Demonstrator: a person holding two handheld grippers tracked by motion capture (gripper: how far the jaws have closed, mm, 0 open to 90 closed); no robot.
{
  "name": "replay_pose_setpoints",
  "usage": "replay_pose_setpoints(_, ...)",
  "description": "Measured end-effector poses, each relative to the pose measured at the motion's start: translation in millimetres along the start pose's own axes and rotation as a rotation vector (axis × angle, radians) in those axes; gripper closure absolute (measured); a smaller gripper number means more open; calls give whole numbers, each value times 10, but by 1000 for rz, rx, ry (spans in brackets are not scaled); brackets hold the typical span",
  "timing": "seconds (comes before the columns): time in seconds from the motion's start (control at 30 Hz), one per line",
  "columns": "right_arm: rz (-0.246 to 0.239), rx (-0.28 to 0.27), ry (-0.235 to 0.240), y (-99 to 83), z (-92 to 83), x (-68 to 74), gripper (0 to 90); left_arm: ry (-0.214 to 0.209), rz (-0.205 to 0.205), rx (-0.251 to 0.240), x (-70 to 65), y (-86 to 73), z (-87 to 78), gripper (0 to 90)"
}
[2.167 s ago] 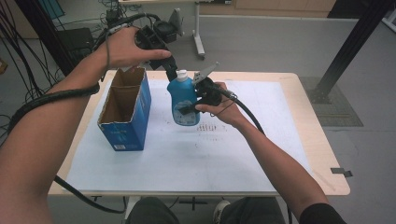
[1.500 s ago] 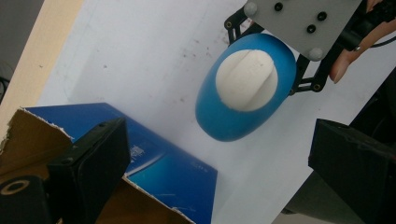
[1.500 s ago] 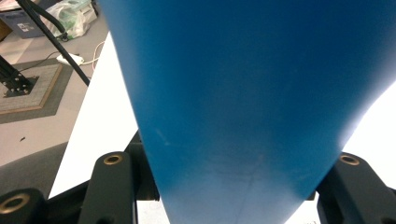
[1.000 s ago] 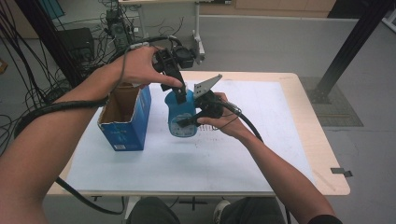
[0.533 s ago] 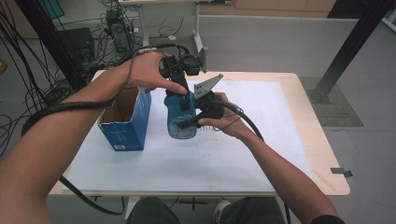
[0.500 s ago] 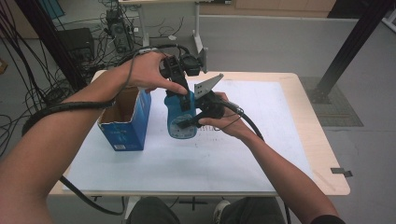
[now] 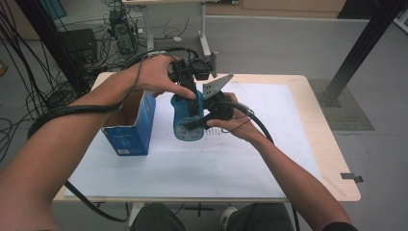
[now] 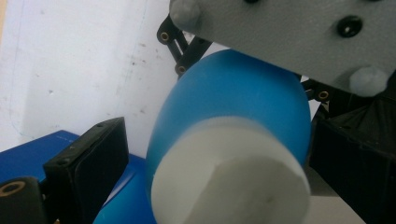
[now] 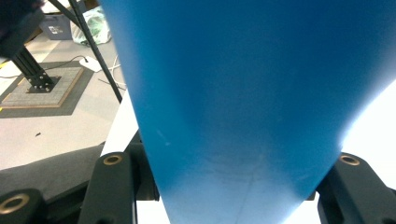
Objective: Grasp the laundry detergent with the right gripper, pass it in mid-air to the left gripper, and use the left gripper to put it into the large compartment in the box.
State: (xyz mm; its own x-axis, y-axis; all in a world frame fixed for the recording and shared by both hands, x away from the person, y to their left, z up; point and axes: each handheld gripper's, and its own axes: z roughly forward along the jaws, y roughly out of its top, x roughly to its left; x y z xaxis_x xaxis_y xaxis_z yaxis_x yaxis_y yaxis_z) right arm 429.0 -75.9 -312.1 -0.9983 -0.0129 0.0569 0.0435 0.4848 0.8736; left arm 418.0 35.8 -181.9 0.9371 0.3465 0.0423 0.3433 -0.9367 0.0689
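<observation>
A blue bottle (image 7: 185,129) with a white cap (image 8: 229,179) is held just above the white table top (image 7: 269,159). My right gripper (image 7: 196,123) comes in from the right and is shut on the bottle's body (image 9: 243,93), one jaw on each side. My left gripper (image 7: 192,102) reaches down from above onto the bottle's top. In the left gripper view the cap sits between its jaws; the left pad (image 8: 95,161) stands a little off the cap, so the gripper (image 8: 224,163) is open around it. The right gripper's grey plate (image 8: 289,32) lies just beyond the bottle.
An open blue carton (image 7: 130,126) stands on the table just left of the bottle. Black cables trail from both grippers across the table's left edge and along the right forearm. A black post (image 7: 356,53) and desk legs stand on the floor beyond the table.
My left hand has come right and down from above the carton until its jaws straddle the bottle's cap. The right gripper has kept its hold, with the bottle almost still.
</observation>
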Motion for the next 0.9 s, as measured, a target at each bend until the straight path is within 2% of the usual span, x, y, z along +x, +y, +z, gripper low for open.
replay_pose_setpoints(0.9,-3,6,-12,8,23,0,430,4,6,9,3,-35,0,53)
